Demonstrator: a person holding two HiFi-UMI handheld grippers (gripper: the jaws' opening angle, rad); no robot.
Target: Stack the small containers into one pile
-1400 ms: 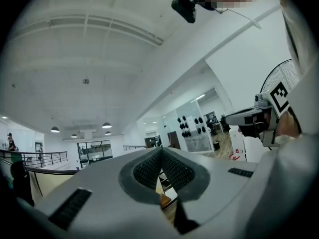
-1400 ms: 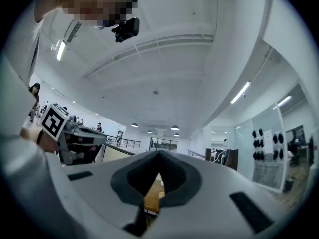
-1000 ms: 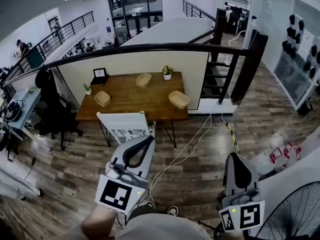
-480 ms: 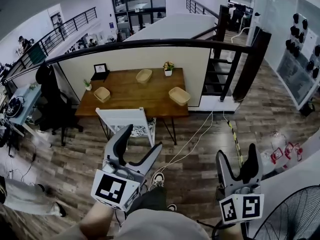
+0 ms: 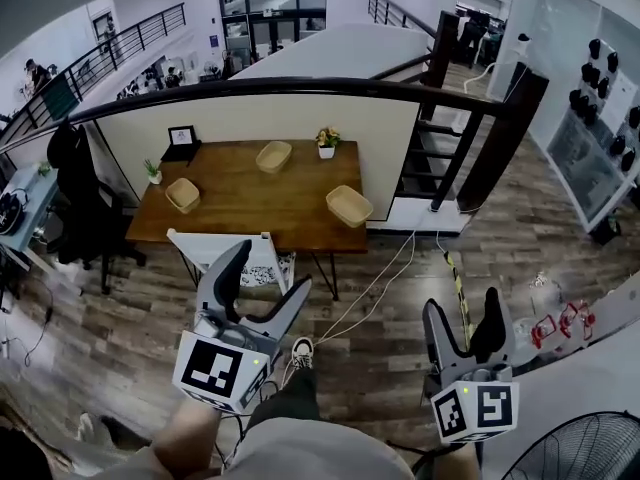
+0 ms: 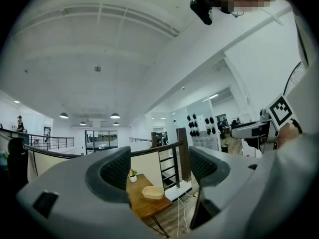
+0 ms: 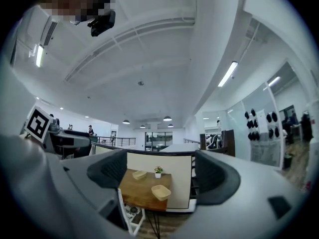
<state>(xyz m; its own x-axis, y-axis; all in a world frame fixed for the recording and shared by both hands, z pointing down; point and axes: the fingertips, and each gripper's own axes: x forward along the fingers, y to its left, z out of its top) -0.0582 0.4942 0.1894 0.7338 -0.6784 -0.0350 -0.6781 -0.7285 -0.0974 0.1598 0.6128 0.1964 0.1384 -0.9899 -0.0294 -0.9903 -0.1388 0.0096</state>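
1. Tabletop (image 5: 250,208) of brown wood stands far ahead across the plank floor, well apart from both grippers, with a black office chair (image 5: 80,198) at its left end
2. Left container (image 5: 183,195), a shallow tan basket, rests near the tabletop's left edge; a small green plant (image 5: 153,171) and a picture frame (image 5: 182,138) stand beyond it, toward the far left corner
3. Left gripper (image 5: 270,268), near the person, points level toward the tabletop; its jaws have just been opening and now stand wide apart, holding nothing, with only the distant tabletop showing through the gap
4. White chair (image 5: 225,253) stands at the tabletop's near edge, partly hidden behind the left gripper
5. Middle container (image 5: 273,156) lies by the far edge, just left of a white flower pot (image 5: 326,143)
6. Right container (image 5: 349,206) sits near the tabletop's right near corner; the three containers lie apart from one another, none stacked
7. Right gripper (image 5: 462,303), near and to the right, also points level; its jaws have just been opening and are spread wide, empty
8. Staircase (image 5: 440,148) with dark rails rises right of the tabletop, and pale cables (image 5: 375,283) trail over the floor toward the person
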